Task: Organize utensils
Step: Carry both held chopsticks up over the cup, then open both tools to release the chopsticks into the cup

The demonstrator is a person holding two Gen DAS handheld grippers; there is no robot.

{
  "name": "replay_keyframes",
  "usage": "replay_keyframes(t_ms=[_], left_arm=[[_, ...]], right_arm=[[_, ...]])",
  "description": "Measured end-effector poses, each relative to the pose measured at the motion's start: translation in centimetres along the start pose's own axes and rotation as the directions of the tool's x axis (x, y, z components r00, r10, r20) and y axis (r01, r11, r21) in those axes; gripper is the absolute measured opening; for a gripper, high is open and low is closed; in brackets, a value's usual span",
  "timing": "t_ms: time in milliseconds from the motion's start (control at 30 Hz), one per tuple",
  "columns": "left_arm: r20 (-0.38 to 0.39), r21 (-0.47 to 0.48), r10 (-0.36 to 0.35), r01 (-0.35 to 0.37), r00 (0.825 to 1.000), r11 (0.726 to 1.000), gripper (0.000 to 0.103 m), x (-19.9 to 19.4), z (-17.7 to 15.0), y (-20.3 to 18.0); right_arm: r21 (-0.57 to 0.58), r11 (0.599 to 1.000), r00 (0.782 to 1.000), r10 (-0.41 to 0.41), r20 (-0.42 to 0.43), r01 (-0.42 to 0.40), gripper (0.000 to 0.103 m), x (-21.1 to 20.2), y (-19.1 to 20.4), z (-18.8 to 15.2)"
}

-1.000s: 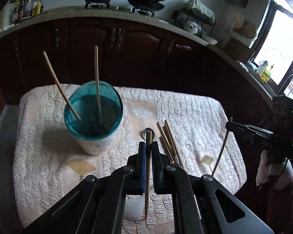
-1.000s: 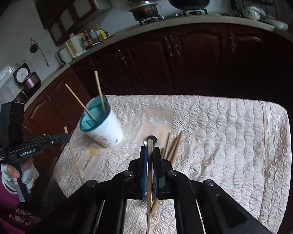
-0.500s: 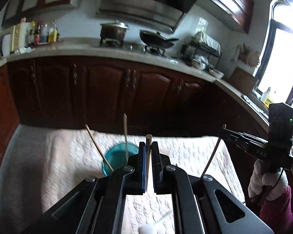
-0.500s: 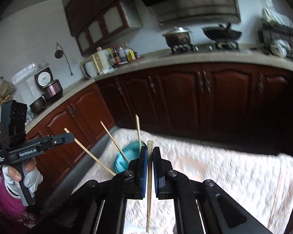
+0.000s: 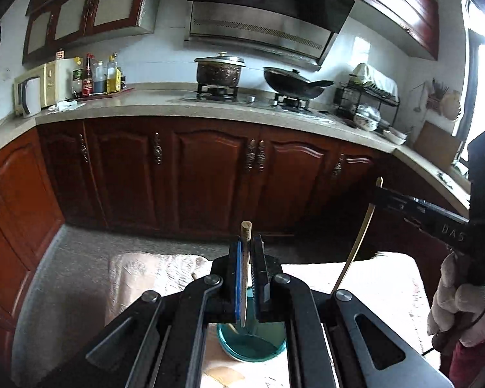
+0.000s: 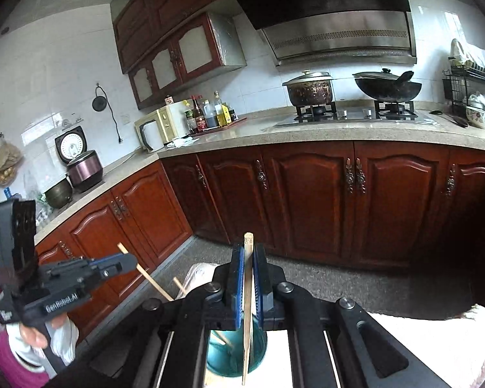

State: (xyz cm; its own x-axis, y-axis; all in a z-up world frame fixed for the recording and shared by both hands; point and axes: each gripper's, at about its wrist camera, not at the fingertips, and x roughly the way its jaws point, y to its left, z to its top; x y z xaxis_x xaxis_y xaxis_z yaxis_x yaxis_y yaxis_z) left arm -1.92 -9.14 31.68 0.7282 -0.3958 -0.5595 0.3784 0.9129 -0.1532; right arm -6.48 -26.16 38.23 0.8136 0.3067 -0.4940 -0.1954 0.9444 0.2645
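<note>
Your left hand-held gripper [image 5: 249, 260] pinches a chopstick [image 5: 245, 278] upright, tip poised over the teal cup [image 5: 252, 344] on the cloth-covered surface [image 5: 381, 287]. Your right hand-held gripper [image 6: 248, 271] clamps another chopstick [image 6: 247, 307], lower end hanging over the same cup. Both tilt downward, your gloved hands [image 5: 452, 304] gripping the handles beside the surface.

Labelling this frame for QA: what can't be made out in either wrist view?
- Left wrist: teal cup base and contents, behind the left gripper.
- Right wrist: cup bottom, behind the right gripper; its chopstick tip is cut off.
- Remaining tabletop utensils: hidden.
</note>
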Motion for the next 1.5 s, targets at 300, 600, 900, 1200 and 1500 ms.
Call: replay_keyframes(t_ms=[300, 600, 900, 1200, 1500], left_arm=[[-0.082, 0.027, 0.037, -0.035, 0.996, 0.999, 0.005, 5.0, -2.6, -0.1], [-0.147, -0.006, 0.032, -0.033, 0.989, 0.999, 0.005, 8.1, -4.6, 0.2], [-0.167, -0.026, 0.033, -0.038, 0.985, 0.999, 0.005, 9.2, -4.8, 0.2], [-0.17, -0.025, 0.041, -0.046, 0.985, 0.999, 0.026, 8.7, -5.3, -0.1], [-0.145, -0.032, 0.041, -0.047, 0.989, 0.998, 0.047, 7.1, -6.3, -1.2]], right_arm=[[-0.004, 0.999, 0.998, -0.032, -0.06, 0.032, 0.007, 6.8, -0.4, -1.6], [0.013, 1.0, 0.984, -0.015, -0.18, 0.017, 0.007, 11.3, -1.9, -5.9], [0.055, 0.998, 0.974, 0.009, -0.226, 0.004, 0.011, 12.7, -3.1, -7.5], [0.075, 0.997, 0.969, 0.01, -0.249, 0.009, 0.018, 11.8, -3.6, -8.6], [0.07, 0.997, 0.967, 0.0, -0.254, 0.019, 0.02, 9.0, -3.4, -10.1]])
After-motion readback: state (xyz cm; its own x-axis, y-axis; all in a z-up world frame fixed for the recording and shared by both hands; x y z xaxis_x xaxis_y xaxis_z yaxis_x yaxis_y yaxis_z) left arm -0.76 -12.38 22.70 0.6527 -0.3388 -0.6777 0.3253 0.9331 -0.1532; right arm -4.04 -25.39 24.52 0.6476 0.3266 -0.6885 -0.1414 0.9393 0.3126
